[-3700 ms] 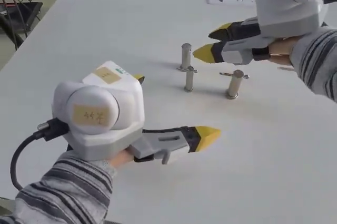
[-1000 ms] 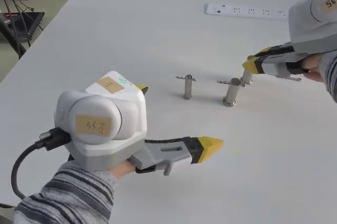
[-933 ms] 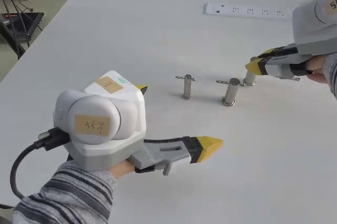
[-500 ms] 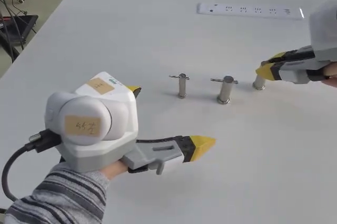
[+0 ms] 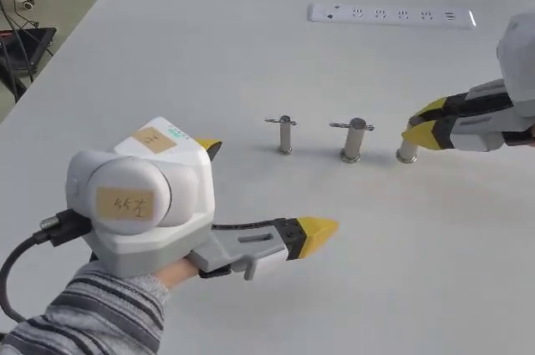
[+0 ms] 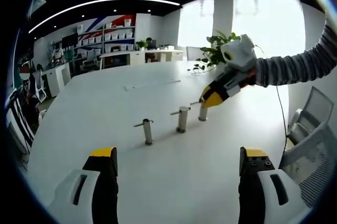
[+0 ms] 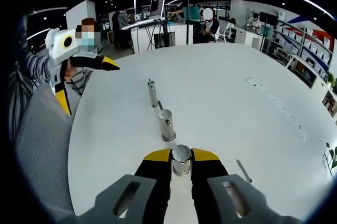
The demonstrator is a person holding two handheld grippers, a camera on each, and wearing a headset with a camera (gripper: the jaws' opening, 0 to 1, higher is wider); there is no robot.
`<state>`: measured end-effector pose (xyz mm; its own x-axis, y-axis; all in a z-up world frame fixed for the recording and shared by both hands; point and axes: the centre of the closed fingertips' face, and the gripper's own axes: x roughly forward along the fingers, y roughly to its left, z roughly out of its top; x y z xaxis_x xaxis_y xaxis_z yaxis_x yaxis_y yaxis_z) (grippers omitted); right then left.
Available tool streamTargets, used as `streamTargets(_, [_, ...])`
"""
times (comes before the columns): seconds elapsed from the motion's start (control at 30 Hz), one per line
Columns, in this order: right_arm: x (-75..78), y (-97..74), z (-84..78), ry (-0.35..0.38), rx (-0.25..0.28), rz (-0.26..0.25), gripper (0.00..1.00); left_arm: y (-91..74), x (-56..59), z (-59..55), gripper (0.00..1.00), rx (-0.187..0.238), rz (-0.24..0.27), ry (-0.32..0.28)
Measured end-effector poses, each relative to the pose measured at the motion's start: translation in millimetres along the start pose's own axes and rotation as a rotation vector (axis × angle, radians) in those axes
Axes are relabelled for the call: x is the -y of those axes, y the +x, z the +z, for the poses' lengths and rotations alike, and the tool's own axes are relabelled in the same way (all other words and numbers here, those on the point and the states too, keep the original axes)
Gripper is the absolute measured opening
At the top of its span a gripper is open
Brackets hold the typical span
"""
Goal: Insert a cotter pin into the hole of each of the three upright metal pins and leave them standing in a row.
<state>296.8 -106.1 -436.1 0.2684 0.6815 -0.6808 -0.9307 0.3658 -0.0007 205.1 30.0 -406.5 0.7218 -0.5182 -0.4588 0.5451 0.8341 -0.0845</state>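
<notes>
Three upright metal pins stand in a row on the white table. The left pin [image 5: 285,135] and the middle pin [image 5: 354,140] each carry a cotter pin through the top. My right gripper [image 5: 423,122] is shut on the right pin [image 5: 407,154], whose round cap [image 7: 181,154] sits between the yellow fingertips [image 7: 158,156]. My left gripper [image 5: 266,188] hovers open and holds nothing, well in front of the row. In the left gripper view, the pins [image 6: 182,119] stand ahead and the right gripper [image 6: 213,96] is at the far one. A loose cotter pin [image 7: 243,171] lies beside the right gripper.
A white power strip [image 5: 389,14] lies at the far side of the table. The table's left edge [image 5: 75,38] drops to the floor, with chair legs and cables there. Office desks and seated people are in the background of the right gripper view.
The right gripper carried the third pin from behind the other two to the right end of the row. The left gripper stayed in place.
</notes>
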Motion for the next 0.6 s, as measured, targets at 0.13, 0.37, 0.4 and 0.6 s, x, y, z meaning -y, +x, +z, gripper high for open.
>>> streamTargets(0.13, [-11.0, -0.3, 0.7, -0.021, 0.008, 0.036, 0.08, -0.9, -0.6, 0.4, 0.95, 0.001, 0.003, 0.0])
streamTargets(0.37, [-30.7, 1.5, 3.0, -0.046, 0.013, 0.08, 0.08, -2.1, -0.7, 0.0, 0.95, 0.0, 0.005, 0.002])
streamTargets(0.4, [-36.9, 2.5, 3.4, -0.064, 0.012, 0.095, 0.08, -2.4, -0.6, -0.2, 0.95, -0.001, 0.005, 0.003])
streamTargets(0.6, [-50.5, 6.7, 6.3, -0.085, 0.022, 0.126, 0.08, -3.1, 0.1, -1.3, 0.95, -0.003, 0.003, 0.0])
